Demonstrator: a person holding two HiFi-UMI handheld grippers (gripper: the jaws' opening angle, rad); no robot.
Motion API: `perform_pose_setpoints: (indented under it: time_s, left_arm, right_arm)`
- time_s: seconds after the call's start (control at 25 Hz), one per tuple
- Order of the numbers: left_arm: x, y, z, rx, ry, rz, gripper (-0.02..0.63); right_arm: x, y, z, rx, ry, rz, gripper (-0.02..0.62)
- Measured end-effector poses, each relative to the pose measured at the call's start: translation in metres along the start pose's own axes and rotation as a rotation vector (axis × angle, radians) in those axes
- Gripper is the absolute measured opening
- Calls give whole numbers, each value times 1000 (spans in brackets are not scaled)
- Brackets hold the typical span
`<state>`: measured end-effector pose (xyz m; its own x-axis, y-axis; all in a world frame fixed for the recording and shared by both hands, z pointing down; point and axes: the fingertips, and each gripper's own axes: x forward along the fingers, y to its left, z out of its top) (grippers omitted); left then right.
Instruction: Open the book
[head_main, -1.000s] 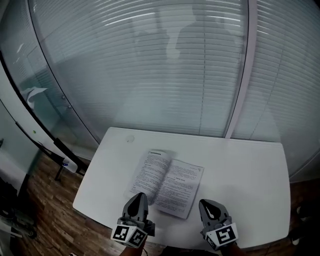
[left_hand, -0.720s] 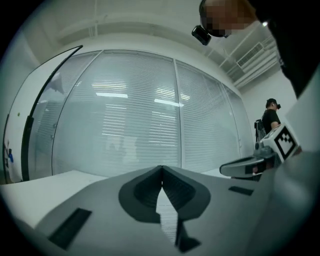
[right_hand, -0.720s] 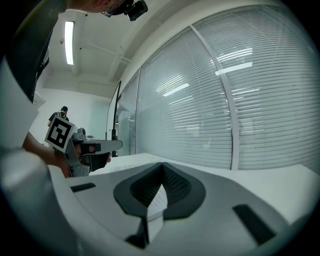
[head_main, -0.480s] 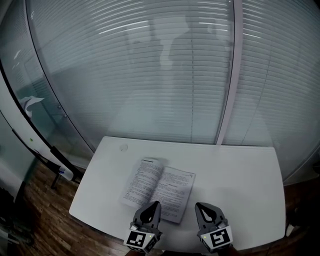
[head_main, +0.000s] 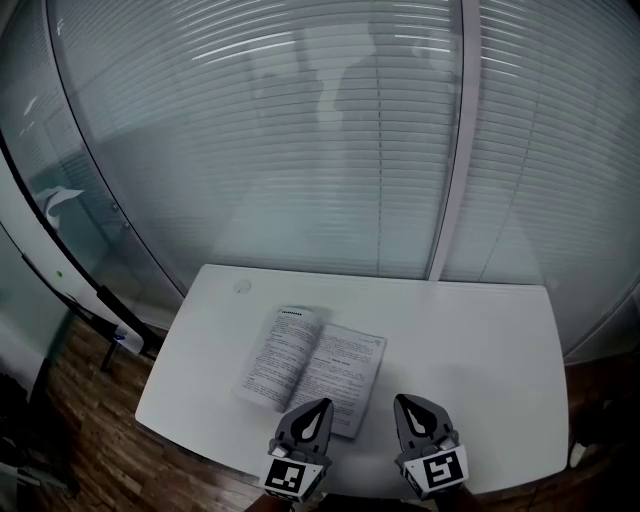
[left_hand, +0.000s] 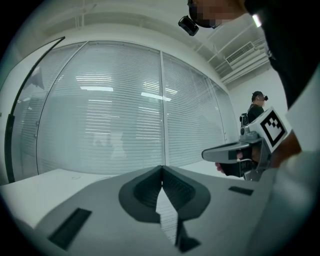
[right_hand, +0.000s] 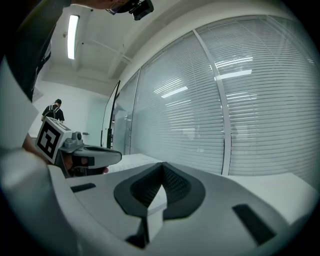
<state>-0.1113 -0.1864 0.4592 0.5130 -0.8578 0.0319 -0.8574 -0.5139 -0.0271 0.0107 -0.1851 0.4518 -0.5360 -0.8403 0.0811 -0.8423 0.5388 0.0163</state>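
Observation:
The book (head_main: 312, 368) lies open and flat on the white table (head_main: 480, 340), its printed pages facing up. My left gripper (head_main: 321, 405) hovers shut and empty over the book's near edge. Just to the right of the book, my right gripper (head_main: 409, 401) is also shut with nothing in it. In the left gripper view the jaws (left_hand: 162, 167) meet at the tip, and the printed page (left_hand: 168, 212) shows below them. The right gripper view shows its jaws (right_hand: 162, 165) closed, with a corner of the book (right_hand: 156, 202) beneath them.
A curved glass wall with closed blinds (head_main: 330, 150) rises behind the table. Wooden floor (head_main: 80, 430) lies to the left. A small round mark (head_main: 241, 287) sits at the table's far left corner. A person stands far off in the room (left_hand: 256, 107).
My left gripper has slid right along the book's near edge, closer to the right gripper, and has rolled a little. The right gripper has barely shifted. The book stays open.

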Motion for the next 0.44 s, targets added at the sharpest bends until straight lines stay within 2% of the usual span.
perform_pose_setpoints:
  time_s: [0.44]
  left_arm:
    - [4, -9, 0, 18, 7, -16, 13]
  right_arm:
    - [-5, -3, -2, -6, -3, 3, 3]
